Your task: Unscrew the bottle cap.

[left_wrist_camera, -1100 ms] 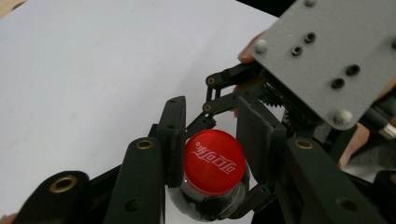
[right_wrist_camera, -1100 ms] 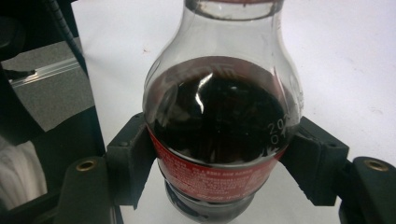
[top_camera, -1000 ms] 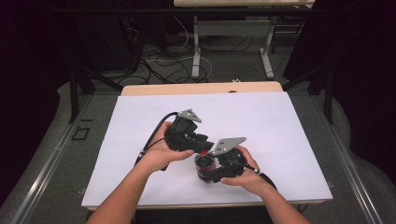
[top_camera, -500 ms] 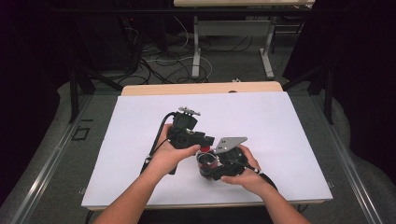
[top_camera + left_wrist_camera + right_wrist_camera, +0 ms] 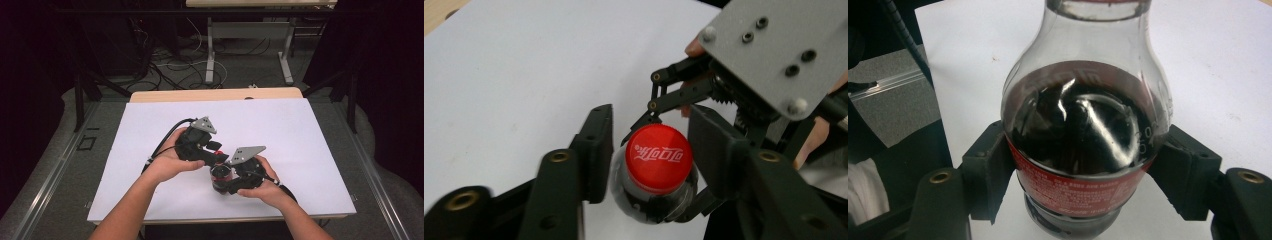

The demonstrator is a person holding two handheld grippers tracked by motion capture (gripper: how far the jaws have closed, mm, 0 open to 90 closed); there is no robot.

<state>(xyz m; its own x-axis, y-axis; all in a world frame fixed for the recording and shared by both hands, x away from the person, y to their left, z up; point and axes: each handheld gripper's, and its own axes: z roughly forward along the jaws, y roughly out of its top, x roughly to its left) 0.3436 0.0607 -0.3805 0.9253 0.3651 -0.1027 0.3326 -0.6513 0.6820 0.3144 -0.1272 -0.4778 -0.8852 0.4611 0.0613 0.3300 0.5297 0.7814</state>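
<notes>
While the cola bottle (image 5: 1085, 145) is standing on the white tabletop (image 5: 320, 135), the right hand-held gripper (image 5: 1083, 185) is clamping its body to stop it spinning; the left hand-held gripper (image 5: 649, 150) is straddling the red cap (image 5: 657, 158), jaws just narrowing, not pressing yet; looks like unscrewing prep.

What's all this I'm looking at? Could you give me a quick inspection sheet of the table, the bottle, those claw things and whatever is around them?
Surface: white table top, bare apart from the work in hand.
Job's things: cola bottle, part full of dark drink, red cap still on.
Clutter: nothing seen.
Grippers: right gripper clamped on the bottle's body at the label; left gripper has its jaws either side of the cap, a gap showing on the left, and they have just been closing.
Cables: black cable trails from the left gripper; loose cables on the floor.
Surroundings: second table's legs beyond, dark room.
</notes>
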